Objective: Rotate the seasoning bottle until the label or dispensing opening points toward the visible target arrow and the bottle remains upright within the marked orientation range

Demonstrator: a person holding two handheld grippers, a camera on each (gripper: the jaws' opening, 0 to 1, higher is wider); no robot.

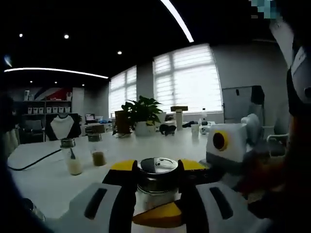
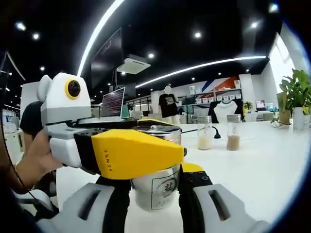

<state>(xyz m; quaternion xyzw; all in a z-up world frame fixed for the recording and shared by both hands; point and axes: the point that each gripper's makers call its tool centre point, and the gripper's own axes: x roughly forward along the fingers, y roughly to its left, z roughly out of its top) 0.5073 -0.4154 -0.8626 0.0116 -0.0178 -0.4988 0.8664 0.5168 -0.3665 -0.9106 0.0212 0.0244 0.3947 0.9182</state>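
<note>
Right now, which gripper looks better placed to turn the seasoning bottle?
Hard to separate: both look closed on the seasoning bottle. The left gripper has its jaws on either side of the body below the metal lid; the right gripper flanks the lower body. Probably the left turns while the right steadies.

seasoning bottle (image 2: pixel 156 187) upright | left claw (image 2: pixel 146 145) grips it | right claw (image 2: pixel 154 194) flanks it

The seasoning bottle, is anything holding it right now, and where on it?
Both. The left gripper clamps the seasoning bottle around its upper body under the metal cap; the right gripper grips its lower body.
</note>
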